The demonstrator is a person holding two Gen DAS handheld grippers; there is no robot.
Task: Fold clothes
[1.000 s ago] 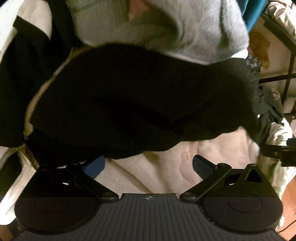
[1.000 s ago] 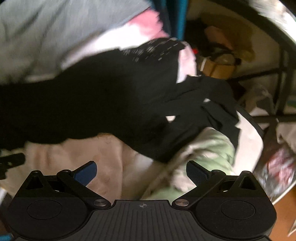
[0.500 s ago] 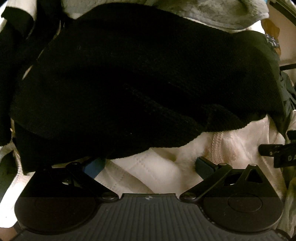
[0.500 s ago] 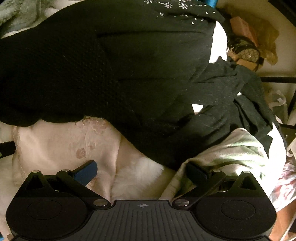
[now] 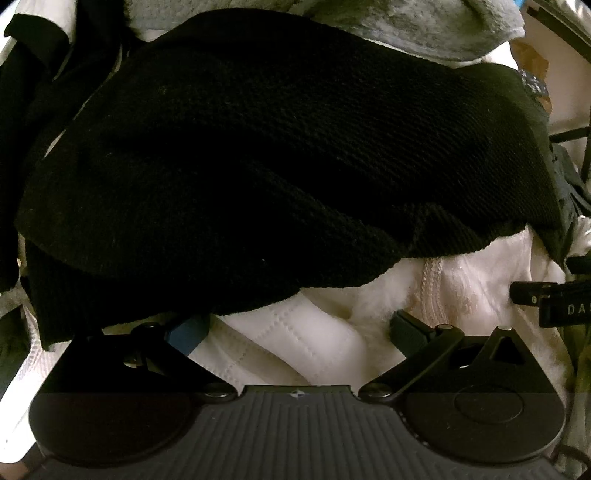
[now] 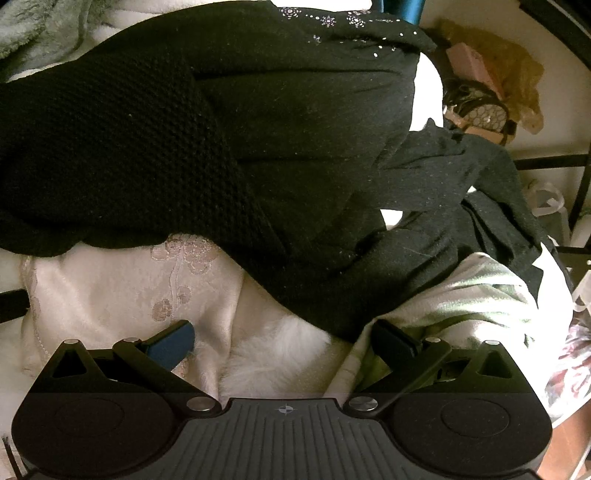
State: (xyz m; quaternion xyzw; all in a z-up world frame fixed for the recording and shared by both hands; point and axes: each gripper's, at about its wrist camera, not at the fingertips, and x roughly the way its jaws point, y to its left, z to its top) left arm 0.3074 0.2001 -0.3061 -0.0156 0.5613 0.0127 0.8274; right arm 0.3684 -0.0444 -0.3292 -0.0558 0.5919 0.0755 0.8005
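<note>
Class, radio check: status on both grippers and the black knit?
Left gripper open, right gripper open, both empty. Black knit unfolded on cream quilt. Second black top overlaps it.

Left claw (image 5: 297,328) fingertip (image 5: 186,332) under black knit (image 5: 277,147) hem — knit's left side cropped, pale garment (image 5: 295,347) mostly buried

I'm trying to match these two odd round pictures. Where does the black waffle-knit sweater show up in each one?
Left wrist view: the black waffle-knit sweater fills the middle and top, its hem draped just ahead of the open left gripper.
Right wrist view: it lies in the upper left, beside a smoother black top with sequins.
Shared landmark: the cream floral-patterned fabric under its hem.
</note>
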